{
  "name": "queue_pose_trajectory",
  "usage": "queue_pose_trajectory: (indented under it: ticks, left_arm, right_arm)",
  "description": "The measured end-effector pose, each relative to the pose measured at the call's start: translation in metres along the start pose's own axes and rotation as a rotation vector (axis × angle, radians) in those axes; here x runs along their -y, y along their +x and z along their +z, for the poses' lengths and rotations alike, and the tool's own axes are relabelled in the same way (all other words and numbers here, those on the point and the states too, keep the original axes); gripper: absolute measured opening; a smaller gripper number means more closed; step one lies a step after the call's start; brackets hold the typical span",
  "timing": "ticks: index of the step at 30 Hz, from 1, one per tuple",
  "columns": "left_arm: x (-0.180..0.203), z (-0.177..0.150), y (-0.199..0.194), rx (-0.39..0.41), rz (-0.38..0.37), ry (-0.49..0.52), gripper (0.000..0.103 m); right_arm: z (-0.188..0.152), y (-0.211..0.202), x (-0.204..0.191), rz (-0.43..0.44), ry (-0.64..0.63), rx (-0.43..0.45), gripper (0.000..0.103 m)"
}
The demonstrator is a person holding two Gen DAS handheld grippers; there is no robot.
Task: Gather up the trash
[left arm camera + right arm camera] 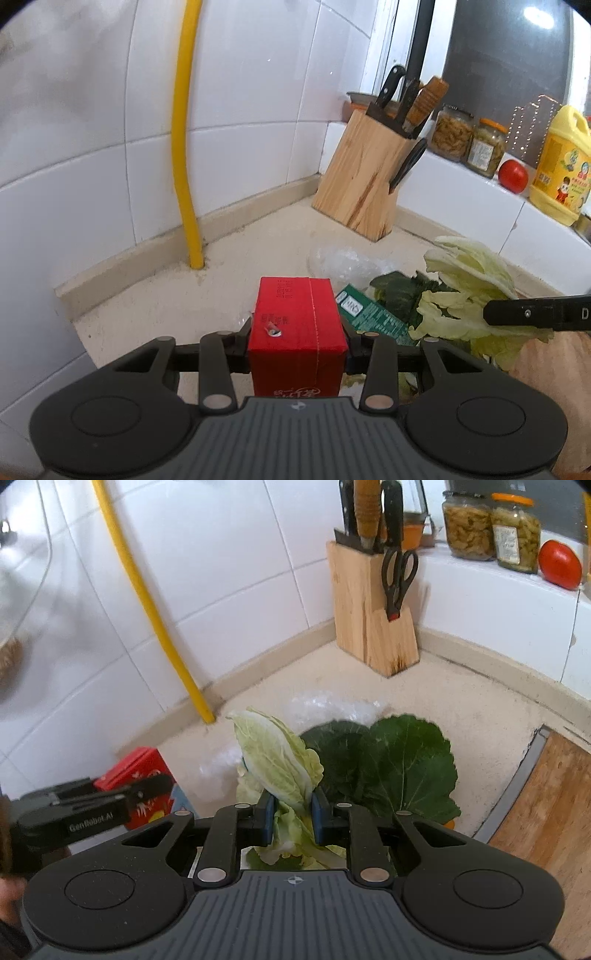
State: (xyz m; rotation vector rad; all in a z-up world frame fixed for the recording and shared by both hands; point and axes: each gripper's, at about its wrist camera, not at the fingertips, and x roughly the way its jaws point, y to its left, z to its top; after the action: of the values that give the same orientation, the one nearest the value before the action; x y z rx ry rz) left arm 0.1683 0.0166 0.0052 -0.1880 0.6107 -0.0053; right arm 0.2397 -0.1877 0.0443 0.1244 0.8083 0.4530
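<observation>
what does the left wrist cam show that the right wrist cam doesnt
Only the left wrist view: the yellow detergent bottle and the green carton.

Only the right wrist view: the big dark green leaf in full and the wooden board.

Both: the knife block, tomato, yellow pipe, red carton in the left hand-held gripper, pale cabbage leaf in the right hand-held gripper.

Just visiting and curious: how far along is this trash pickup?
Nothing looks binned yet. In hand: the left gripper clamps a red carton; the right gripper pinches a pale cabbage leaf. Left on the counter: dark green leaves, crumpled clear plastic, a green packet.
</observation>
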Motion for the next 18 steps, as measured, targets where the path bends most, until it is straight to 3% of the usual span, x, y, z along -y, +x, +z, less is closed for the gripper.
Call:
queue_pose_trajectory:
  ticks: [9,18]
  left_arm:
    - [-0.007,0.006,-0.011,0.035,-0.023,-0.015,0.035]
    - [-0.023,0.007,-0.024,0.065,-0.001,-0.033,0.035]
  right_arm:
    - [0.016,-0.02,0.006,0.04,0.081,0.083,0.026]
    - [0.017,-0.013,-0.021,0.081,0.047,0.06,0.026]
